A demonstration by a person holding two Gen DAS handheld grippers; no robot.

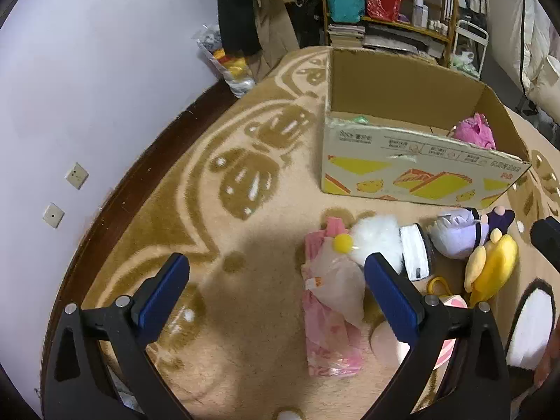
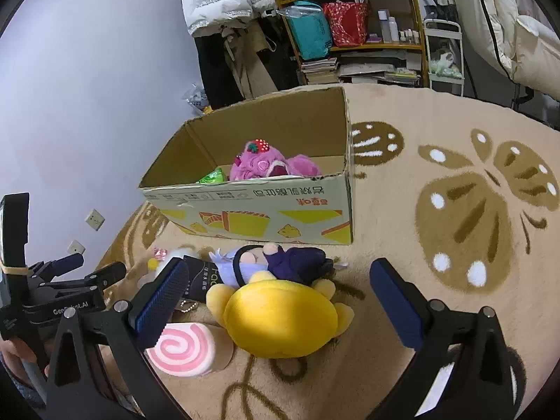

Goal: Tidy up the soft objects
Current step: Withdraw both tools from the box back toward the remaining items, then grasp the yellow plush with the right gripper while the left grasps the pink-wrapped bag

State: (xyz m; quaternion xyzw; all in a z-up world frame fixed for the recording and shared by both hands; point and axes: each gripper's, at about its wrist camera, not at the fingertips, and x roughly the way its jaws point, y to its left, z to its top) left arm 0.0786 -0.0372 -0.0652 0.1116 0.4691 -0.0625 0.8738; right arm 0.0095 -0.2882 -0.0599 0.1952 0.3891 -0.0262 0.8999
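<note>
Barely begun, by the look of it: only a pink plush toy (image 2: 266,164) and a green wrapped item (image 2: 211,177) inside the cardboard box (image 2: 252,210) on the patterned rug (image 2: 455,210). Left outside, in a row just before the box: a pink packet (image 1: 329,311), a white fluffy toy (image 1: 378,238), a purple doll (image 2: 273,262), a yellow plush toy (image 2: 280,315) and a pink swirl cushion (image 2: 185,348). Left gripper (image 1: 276,294) spread wide and empty above the rug beside the packet; right gripper (image 2: 280,301) likewise wide and empty, poised over the yellow plush toy, seemingly the next pick.
</note>
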